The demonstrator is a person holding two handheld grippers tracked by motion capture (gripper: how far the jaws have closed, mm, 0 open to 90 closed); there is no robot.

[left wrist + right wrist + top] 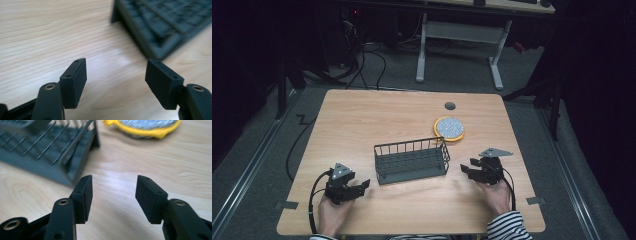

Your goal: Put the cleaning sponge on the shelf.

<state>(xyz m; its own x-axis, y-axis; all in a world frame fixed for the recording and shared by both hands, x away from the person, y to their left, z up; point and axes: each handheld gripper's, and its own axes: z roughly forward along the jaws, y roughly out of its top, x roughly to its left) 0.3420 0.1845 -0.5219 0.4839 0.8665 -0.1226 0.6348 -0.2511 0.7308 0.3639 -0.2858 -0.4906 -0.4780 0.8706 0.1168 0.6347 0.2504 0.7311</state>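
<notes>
Between both open grippers, wire basket point(412, 161), untouched

Pale wood-grain bench point(362, 120). Dark grey wire basket point(412, 161). Round sponge point(449, 128), yellow rim, speckled silver-grey top. Both claws black, left claw point(362, 186) and right claw point(468, 167). Black-and-white striped sleeve point(509, 227).

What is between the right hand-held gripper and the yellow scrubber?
Nothing visible: bare table lies between the right hand-held gripper and the yellow scrubber. The wire basket sits off to its left.
</notes>
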